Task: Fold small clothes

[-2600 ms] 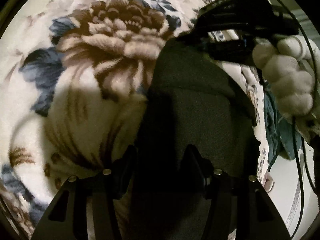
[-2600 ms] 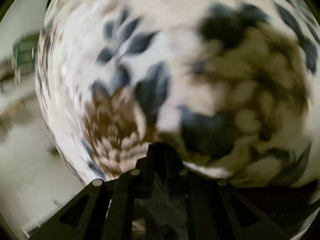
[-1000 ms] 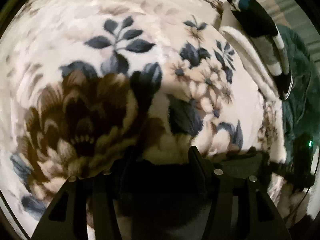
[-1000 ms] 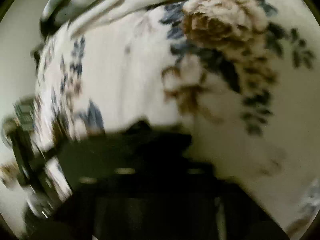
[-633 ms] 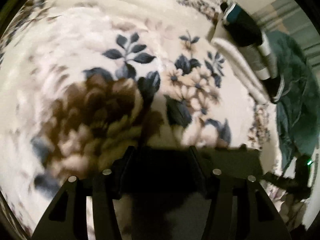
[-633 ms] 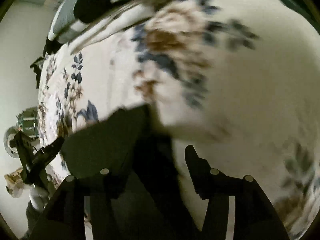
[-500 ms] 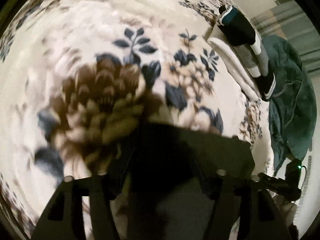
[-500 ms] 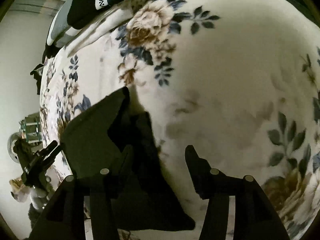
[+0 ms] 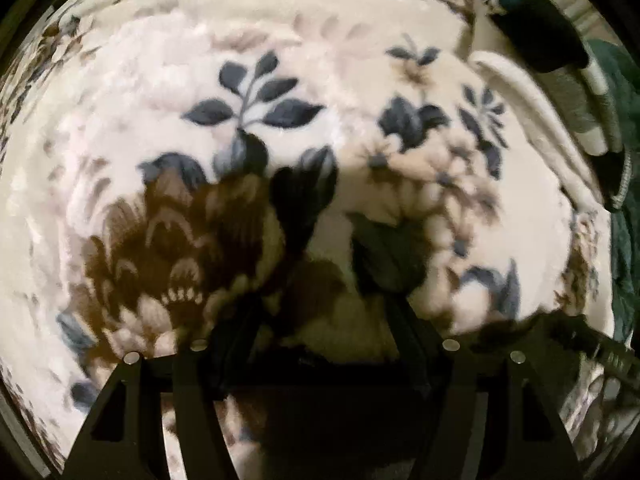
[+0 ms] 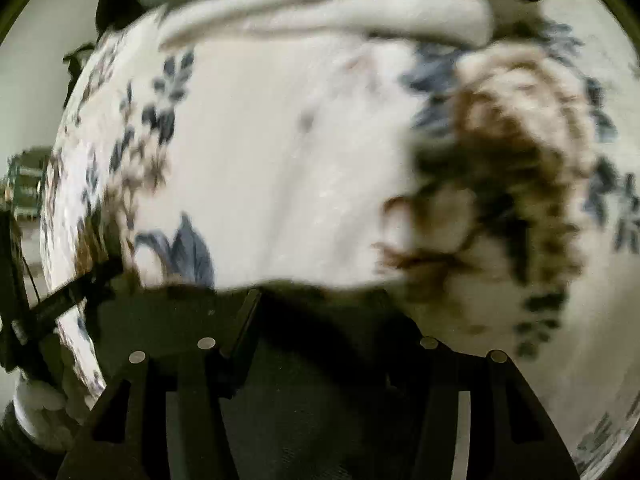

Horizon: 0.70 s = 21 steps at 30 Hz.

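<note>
Both jaws spread, dark garment [image 10: 320,400] lying between and beneath them

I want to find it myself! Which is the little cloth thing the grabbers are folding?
Look at the big fluffy floral blanket covering the bed. At its near edge, right by both grippers, lies a small dark garment. It is plain and nearly black with no flowers, unlike the blanket, and it lies apart from the folded striped clothes stacked at the far corner.

The dark garment [image 10: 320,360] is cut off at six o'clock; the floral blanket [image 10: 280,160] is smeared by blur (the right wrist view throughout).
</note>
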Available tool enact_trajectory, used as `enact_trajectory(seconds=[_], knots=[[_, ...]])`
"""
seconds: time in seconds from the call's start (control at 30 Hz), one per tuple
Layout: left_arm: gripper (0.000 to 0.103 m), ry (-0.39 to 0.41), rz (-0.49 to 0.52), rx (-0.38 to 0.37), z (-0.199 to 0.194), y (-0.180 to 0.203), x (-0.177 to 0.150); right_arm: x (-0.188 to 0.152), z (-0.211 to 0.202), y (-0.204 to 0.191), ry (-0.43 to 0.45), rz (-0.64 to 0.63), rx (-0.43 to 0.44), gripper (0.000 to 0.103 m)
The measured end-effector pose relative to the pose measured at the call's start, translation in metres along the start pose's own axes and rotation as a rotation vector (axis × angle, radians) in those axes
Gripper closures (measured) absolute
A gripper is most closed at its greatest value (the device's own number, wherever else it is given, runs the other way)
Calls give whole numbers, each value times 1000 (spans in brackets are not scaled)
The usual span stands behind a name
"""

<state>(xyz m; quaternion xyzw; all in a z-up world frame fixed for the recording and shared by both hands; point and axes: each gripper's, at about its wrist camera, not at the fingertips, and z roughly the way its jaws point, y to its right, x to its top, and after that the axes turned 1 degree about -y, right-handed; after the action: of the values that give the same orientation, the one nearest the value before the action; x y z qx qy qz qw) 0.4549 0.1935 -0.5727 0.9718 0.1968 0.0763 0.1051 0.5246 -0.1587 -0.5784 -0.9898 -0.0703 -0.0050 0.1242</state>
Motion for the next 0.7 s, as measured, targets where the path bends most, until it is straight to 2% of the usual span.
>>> enact_trajectory(seconds=[0.07, 0.13, 0.2, 0.23, 0.3, 0.37, 0.4, 0.47, 0.53, 0.63, 0.7], knots=[[39, 12, -16, -36, -16, -11, -9, -11, -21, 19, 37, 57, -25, 45], [39, 34, -58, -126, -34, -32, -28, -30, -36, 50, 24, 140, 94, 45], [36, 28, -114, -271, -41, -56, -50, -53, -36, 79, -37, 201, 243, 36], [27, 11, -136, -331, -39, -64, -59, -66, -31, 92, -73, 224, 308, 34], [23, -56, -182, -450, -19, -84, -86, -88, -14, 107, -140, 249, 386, 33], [24, -105, -201, -513, -1, -86, -104, -108, 7, 112, -192, 256, 481, 32], [22, -105, -195, -537, 4, -80, -109, -112, 12, 113, -186, 263, 521, 24], [11, -78, -165, -561, 5, -73, -109, -114, 15, 109, -165, 267, 600, 15], [2, -86, -161, -569, 7, -65, -105, -114, 21, 95, -198, 253, 684, 15], [0, -108, -115, -532, 12, -48, -96, -120, 34, 65, -268, 156, 671, 15], [0, -111, -64, -500, 10, -42, -99, -123, 39, 56, -282, 149, 675, 14]])
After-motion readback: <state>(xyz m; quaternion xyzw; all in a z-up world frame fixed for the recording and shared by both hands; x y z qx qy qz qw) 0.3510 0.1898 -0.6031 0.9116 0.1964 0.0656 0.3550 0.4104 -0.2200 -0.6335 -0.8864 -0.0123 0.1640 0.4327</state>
